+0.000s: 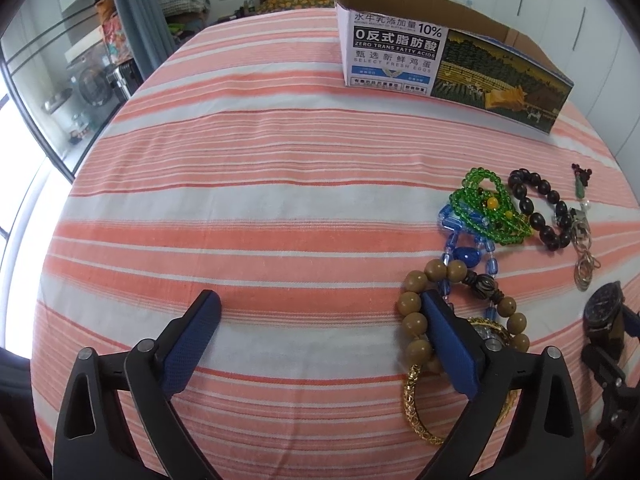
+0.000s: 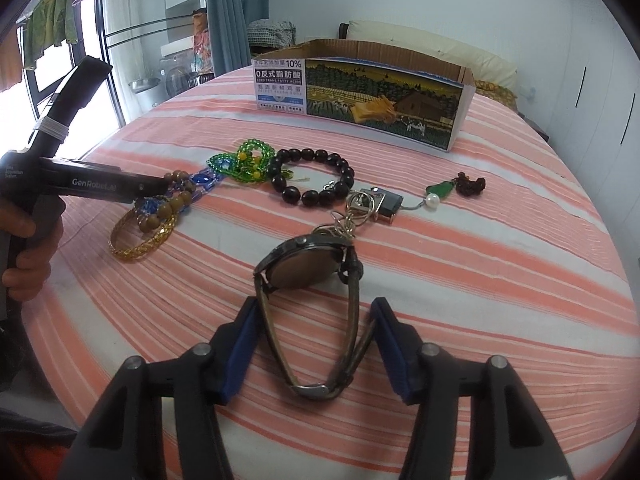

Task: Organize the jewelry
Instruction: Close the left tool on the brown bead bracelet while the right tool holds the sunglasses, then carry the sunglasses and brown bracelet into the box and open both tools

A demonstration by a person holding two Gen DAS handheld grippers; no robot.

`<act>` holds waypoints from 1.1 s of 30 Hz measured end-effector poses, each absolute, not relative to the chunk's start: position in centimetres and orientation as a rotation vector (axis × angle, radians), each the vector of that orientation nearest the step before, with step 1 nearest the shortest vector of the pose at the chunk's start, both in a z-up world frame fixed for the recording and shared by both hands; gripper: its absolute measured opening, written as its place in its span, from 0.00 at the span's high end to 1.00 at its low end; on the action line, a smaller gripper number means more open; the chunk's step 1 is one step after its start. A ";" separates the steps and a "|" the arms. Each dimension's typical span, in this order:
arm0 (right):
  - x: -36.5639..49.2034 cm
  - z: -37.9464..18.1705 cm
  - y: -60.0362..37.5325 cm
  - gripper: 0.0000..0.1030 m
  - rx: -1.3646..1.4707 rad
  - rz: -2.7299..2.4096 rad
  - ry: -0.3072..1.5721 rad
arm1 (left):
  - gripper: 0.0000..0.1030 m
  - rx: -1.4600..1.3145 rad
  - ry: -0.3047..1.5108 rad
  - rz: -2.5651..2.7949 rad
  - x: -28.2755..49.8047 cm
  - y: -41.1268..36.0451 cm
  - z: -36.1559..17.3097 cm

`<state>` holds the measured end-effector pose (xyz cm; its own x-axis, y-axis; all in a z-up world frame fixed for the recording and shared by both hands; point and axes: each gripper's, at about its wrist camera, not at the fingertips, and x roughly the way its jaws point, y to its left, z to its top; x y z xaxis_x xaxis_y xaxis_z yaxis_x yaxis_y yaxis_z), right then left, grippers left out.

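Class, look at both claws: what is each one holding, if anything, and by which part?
Nothing is gripped. The right claw is open around the watch strap; the left claw is open over the bracelets.

Home bedroom: striped bed [image 1: 248,200], pillows [image 2: 460,54]

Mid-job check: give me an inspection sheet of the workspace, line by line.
Surface: striped cloth, orange and white, lying flat.
Job's things: open carton at the far side; green beads, blue beads, black bead bracelet, tan bead bracelet, gold bangle, keyring with charm all loose on the cloth, none seen in the carton; watch between the right gripper's fingers.
Clutter: nothing seen.
Grippers: left gripper open, one finger over the tan beads; right gripper open around the watch strap, not clamped.
Cables: nothing seen.
Surroundings: bedroom; curtain, glass door, pillow.
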<state>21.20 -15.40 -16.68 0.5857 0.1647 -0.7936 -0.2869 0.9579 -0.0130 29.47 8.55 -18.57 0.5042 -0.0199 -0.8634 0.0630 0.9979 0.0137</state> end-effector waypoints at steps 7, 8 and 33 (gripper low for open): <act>21.1 -16.5 -15.7 0.57 -0.129 0.257 0.912 | 0.36 0.076 1.017 -0.098 28.1 7.4 -18.0; 21.1 -16.4 -15.7 0.58 -0.124 0.257 0.915 | 0.48 0.080 1.016 -0.112 27.9 7.1 -17.9; 20.7 -10.4 -18.3 0.60 0.009 0.293 0.862 | 0.91 -0.158 0.863 -0.347 24.9 7.4 -8.5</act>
<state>20.69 -18.34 -10.42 0.6133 0.2574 -0.7467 -0.2506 0.9600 0.1252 24.94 7.35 -8.55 0.5982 -0.3613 -0.7153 0.2349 0.9324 -0.2746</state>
